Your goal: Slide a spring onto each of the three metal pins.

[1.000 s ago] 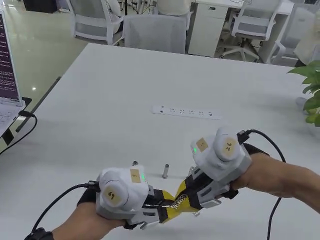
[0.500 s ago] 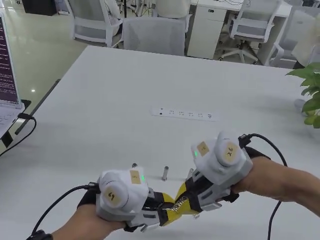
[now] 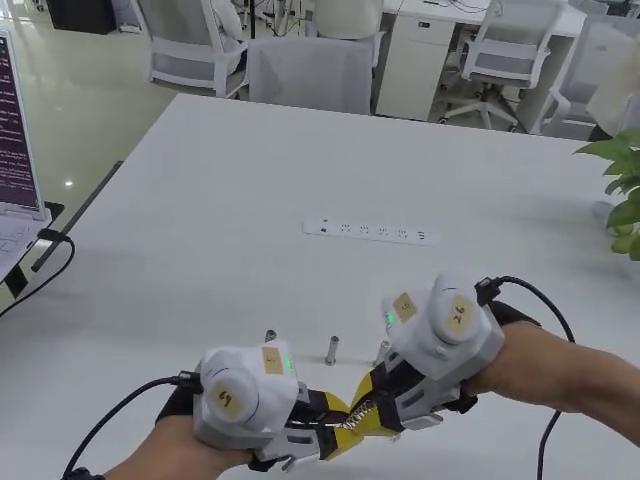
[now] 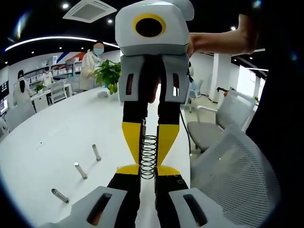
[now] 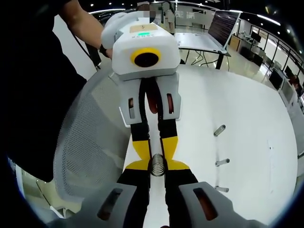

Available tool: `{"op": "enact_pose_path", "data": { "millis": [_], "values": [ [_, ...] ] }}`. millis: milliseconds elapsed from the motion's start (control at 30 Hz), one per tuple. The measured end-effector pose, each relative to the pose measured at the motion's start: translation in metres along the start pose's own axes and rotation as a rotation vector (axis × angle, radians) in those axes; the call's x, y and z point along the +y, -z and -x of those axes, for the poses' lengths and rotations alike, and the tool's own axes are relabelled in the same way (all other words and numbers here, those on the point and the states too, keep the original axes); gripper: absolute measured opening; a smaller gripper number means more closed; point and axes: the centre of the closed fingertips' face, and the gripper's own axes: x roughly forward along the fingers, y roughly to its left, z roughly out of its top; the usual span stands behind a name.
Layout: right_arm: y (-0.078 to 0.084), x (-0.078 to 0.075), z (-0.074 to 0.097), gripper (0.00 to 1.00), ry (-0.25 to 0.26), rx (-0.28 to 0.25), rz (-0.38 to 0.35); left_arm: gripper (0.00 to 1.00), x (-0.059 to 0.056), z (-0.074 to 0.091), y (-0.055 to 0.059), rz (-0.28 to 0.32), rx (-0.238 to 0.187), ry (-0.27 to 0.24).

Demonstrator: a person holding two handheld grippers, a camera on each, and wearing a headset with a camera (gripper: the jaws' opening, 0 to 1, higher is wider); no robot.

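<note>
Left claw (image 4: 148,170) and right claw (image 5: 158,166) meet tip to tip. Both clenched on small coiled steel spring (image 4: 149,151), held between claws, off white surface (image 3: 300,160). Three short upright metal pins (image 3: 331,349) stand just beyond claw tips.

Risks:
- one claw lets go early: spring pops out, rolls away
- off-axis squeeze: coil buckles
- tilted approach: coil end snags on pin top

We've got one small silver coil spring (image 3: 356,414) up off the counter (image 3: 250,200), pinched between the yellow tips of both the left gripper (image 3: 336,426) and the right gripper (image 3: 371,401), which meet nose to nose. Just past it, the three short metal pins (image 3: 331,349) stand upright in a row on the counter, spaced apart and all bare.
</note>
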Motion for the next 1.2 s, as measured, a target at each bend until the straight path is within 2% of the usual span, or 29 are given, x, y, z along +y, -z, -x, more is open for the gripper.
{"op": "enact_pose_path", "data": {
  "millis": [267,500,900,1200],
  "values": [
    [0.010,0.000,-0.004,0.08,0.009,0.028,-0.006,0.07,0.001,0.002,0.006,0.021,0.012,-0.008],
    [0.016,-0.004,-0.004,0.08,0.028,0.037,-0.021,0.10,0.004,0.014,0.014,0.050,0.019,-0.038],
    [0.024,-0.010,-0.003,0.08,0.050,0.044,-0.044,0.15,0.025,0.042,0.027,0.117,0.015,-0.131],
    [0.029,-0.011,-0.007,0.08,0.051,0.049,-0.060,0.18,0.035,0.059,0.037,0.151,0.023,-0.187]
  ]
}}
